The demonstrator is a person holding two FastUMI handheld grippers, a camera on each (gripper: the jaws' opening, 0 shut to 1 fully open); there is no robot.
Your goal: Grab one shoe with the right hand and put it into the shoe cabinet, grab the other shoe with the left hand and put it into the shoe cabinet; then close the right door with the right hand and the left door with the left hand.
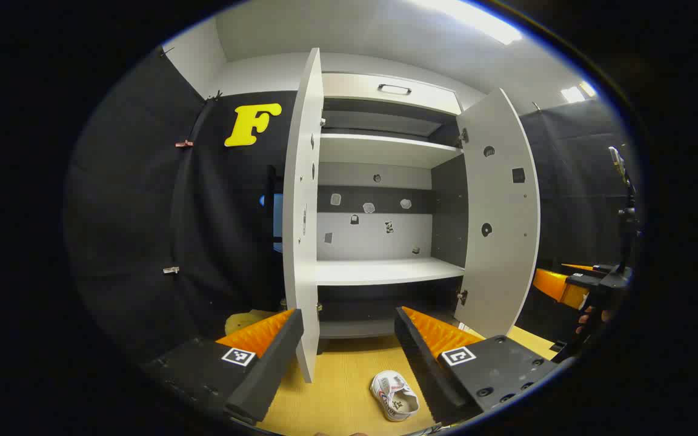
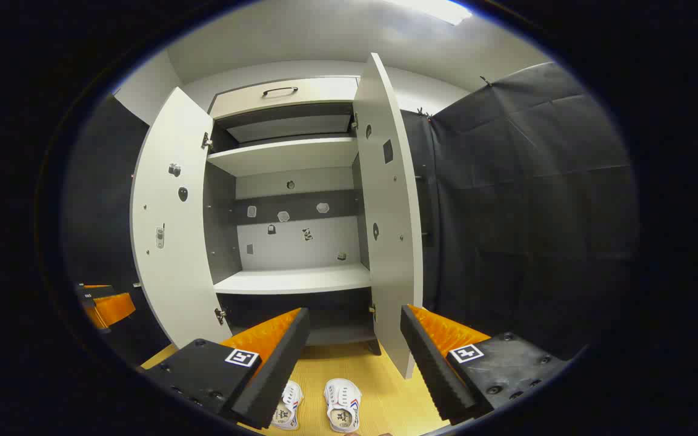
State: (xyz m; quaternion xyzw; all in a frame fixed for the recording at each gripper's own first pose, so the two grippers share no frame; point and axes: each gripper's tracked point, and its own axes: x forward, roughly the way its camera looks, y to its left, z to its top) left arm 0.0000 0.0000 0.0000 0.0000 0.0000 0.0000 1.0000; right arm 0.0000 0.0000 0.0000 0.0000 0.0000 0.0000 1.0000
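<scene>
Wooden floor (image 2: 379, 387) before open shoe cabinet (image 2: 291, 278), both tools (image 1: 349, 363) (image 2: 355, 369) level, agape above two shoes (image 2: 342, 404).

Both cameras ride low above the floor (image 2: 379, 393) and face the open cabinet (image 2: 291, 278) head-on from a short way back. The left gripper view stands off to the cabinet's left, its left door (image 1: 302, 242) edge-on at 12 o'clock and the right door (image 1: 500, 224) at 2. The right gripper view stands to the right, the right door (image 2: 391, 224) edge-on at 12 and the left door (image 2: 170, 242) at 10. Both share the shelves, doors and floor.
</scene>
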